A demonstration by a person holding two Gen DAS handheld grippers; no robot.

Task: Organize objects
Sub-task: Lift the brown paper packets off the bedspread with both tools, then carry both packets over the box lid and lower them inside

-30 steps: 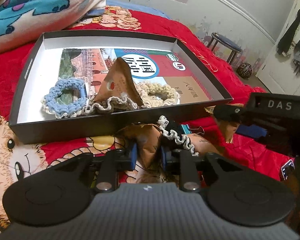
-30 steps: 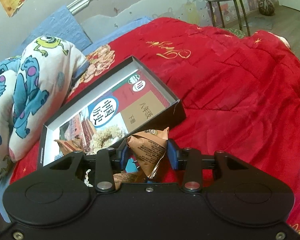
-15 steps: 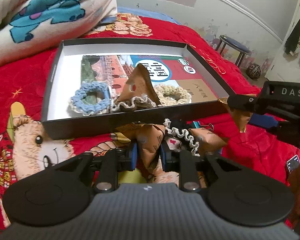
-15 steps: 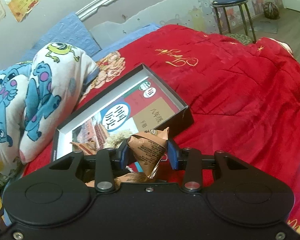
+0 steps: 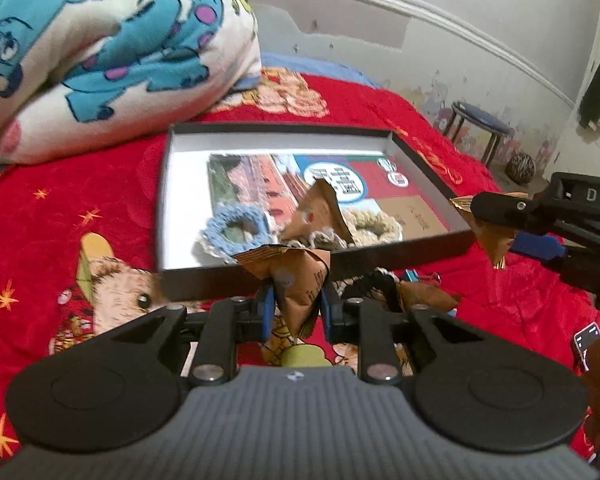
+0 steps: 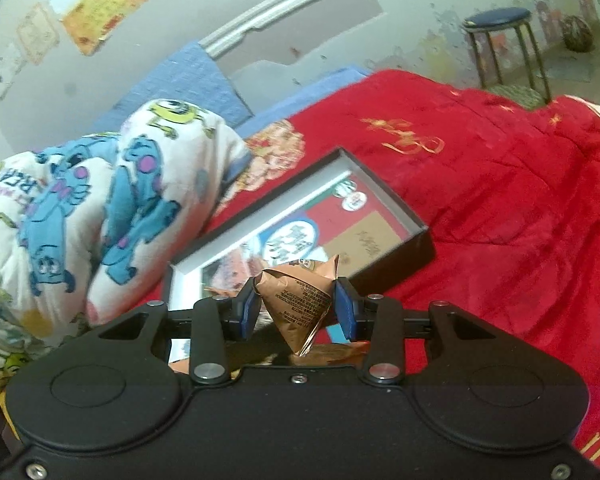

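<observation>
Brown packets (image 5: 300, 288) (image 6: 296, 300), print unreadable, were pinched by left gripper (image 5: 296, 308) and right gripper (image 6: 296, 308) | "DAS" showed on right gripper | box (image 5: 420, 168) lay ahead

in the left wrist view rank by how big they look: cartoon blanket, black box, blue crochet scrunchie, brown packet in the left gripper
1. Cartoon blanket, largest.
2. Black box.
3 and 4. Blue crochet scrunchie and the brown packet held in the left gripper look about alike; the packet sits much nearer the camera, so I won't rank them.
</observation>
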